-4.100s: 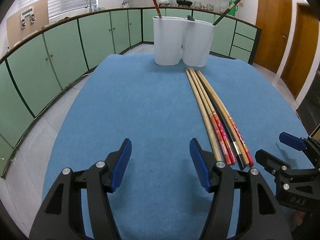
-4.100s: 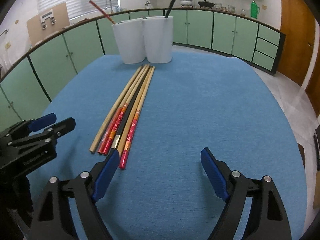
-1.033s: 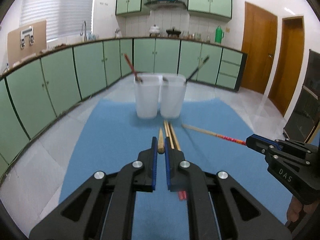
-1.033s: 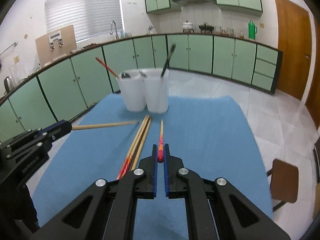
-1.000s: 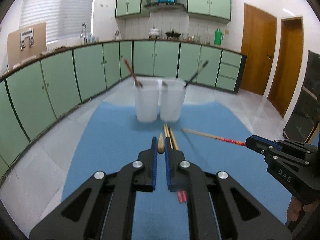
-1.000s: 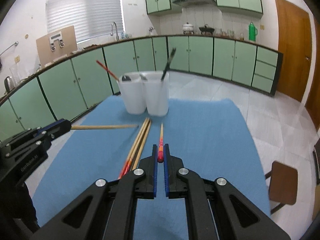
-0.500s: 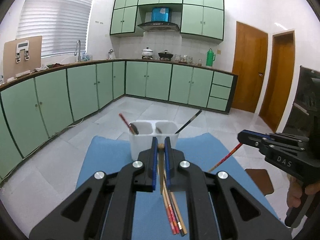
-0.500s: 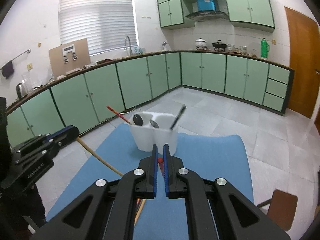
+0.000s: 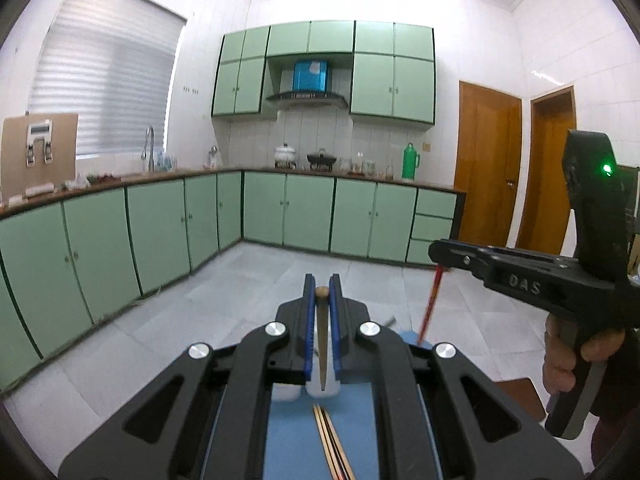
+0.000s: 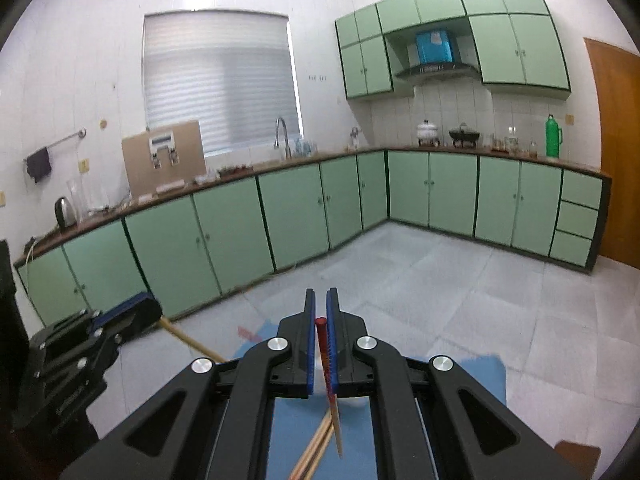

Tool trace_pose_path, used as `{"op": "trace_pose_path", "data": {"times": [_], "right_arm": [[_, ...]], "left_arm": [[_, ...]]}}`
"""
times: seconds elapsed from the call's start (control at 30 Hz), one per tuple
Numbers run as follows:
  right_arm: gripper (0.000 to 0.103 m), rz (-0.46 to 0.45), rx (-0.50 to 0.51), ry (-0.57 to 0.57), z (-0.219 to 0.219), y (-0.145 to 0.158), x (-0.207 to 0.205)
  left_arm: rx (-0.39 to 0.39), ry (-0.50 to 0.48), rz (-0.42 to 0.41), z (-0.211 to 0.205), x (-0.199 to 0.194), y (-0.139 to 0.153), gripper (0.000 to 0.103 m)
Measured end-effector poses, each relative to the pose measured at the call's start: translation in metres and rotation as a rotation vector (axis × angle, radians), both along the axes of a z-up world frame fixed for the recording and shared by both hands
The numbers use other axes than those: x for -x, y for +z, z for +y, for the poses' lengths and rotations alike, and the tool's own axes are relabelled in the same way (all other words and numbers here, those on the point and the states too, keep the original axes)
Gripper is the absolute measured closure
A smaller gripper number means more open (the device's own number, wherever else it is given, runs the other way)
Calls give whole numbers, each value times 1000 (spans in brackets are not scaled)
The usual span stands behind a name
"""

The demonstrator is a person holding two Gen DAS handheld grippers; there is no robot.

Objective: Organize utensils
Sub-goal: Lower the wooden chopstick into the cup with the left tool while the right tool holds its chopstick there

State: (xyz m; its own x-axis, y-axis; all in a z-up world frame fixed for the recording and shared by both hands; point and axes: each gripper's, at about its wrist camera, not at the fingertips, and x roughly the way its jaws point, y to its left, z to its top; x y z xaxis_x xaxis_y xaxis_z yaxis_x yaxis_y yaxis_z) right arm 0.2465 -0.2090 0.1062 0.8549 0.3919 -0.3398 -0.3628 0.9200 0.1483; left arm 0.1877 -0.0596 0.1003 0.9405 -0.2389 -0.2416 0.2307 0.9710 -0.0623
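I am clamping a plain wooden chopstick (image 9: 322, 334) in the left gripper (image 9: 321, 288) and a red chopstick (image 10: 329, 356) in the right gripper (image 10: 321, 300), both hanging tip-down. Below, more chopsticks (image 9: 332, 446) are lying on the blue mat (image 9: 288, 436). The white holder (image 9: 316, 388) is mostly hiding behind my jaws. I judge I am mid-carry; next I am needing to line each tip over its compartment and lower.

The location is a domestic kitchen. Green base cabinets (image 10: 432, 192) run along the far and left walls under a brown countertop (image 10: 248, 170), with a sink faucet (image 10: 282, 136) below a window blind (image 10: 220, 72). Wall cabinets (image 9: 372, 76) flank a range hood (image 9: 306, 96) above a pot (image 9: 285, 155) and a wok (image 9: 321, 157).
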Motion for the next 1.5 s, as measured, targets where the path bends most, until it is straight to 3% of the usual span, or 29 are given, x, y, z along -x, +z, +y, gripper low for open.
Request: {"op": "trace_pose_path", "data": {"times": [0.23,0.57,0.8,1.0,1.27,1.37,1.43,1.5], "right_arm": [[98,-66,-34,-47,4,27,-50],[98,-64,-13,-75,13,4,-106],[98,-97,8,-66,18,10,-102],[98,-146,26,-62,24,24,-99],[97,-54,26,-87,24,-17,-119],[91,-25,19,-102,19,-29,-119],[90,-18,11,-119,11,-33,-116],[83,-12,-6,-133,1,-35,-110]], "left_arm": [[-19,25,-25,1,-42,17,97],[-43,43,36,1,-104,-10,97],[-51,50,92,8,-126,-33,97],[-41,59,100,13,-134,-36,97],[-59,62,139,12,-148,-41,95],[-59,69,146,15,-147,-43,81],[-55,72,142,16,-145,-41,80],[-52,73,135,18,-141,-39,78]]}}
